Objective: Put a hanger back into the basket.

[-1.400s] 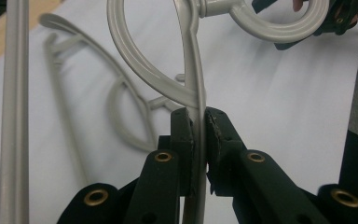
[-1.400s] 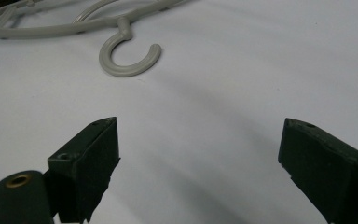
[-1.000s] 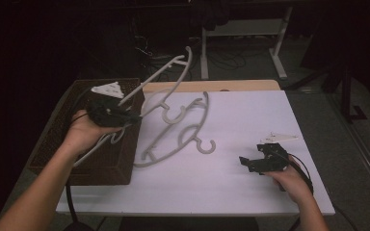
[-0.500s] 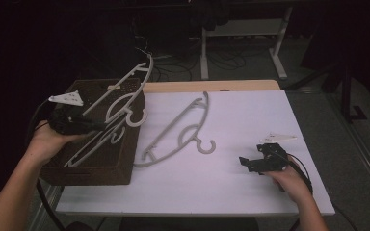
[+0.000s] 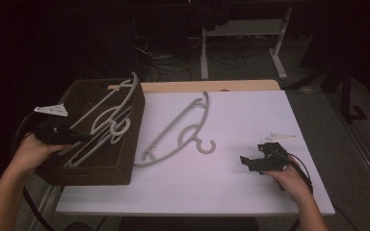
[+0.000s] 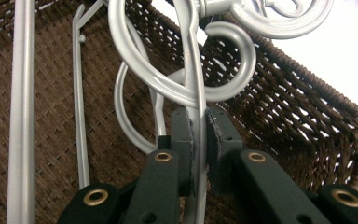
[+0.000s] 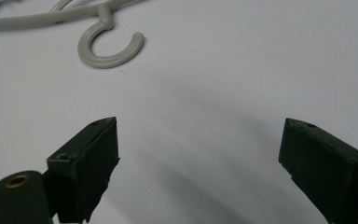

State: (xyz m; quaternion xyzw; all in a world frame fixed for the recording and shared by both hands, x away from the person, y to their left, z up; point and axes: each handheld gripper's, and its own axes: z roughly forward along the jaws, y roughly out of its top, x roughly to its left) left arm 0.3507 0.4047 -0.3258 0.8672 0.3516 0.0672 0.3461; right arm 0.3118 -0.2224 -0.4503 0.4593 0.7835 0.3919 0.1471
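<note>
A brown wicker basket [image 5: 130, 144] stands on the table's left edge, with grey plastic hangers [image 5: 107, 126] lying in it. My left gripper [image 5: 79, 136] reaches into the basket from the left and is shut on the thin bar of one hanger [image 6: 196, 84], its pads pinching the bar just below the hook curls. Another grey hanger [image 5: 180, 132] lies flat on the white table [image 5: 250, 115], and its hook [image 7: 107, 49] points toward my right gripper. My right gripper [image 5: 251, 161] rests low at the table's right front, jaws wide apart and holding nothing.
The basket's woven wall [image 6: 307, 121] rises close to the right of the held hanger. A wooden strip [image 5: 212, 85] runs along the table's far edge. Beyond the table, metal stand legs [image 5: 279, 62] and cables stand on the dark floor.
My left gripper has carried its hanger from above the table's left part leftward and down into the basket. The right gripper has stayed in place.
</note>
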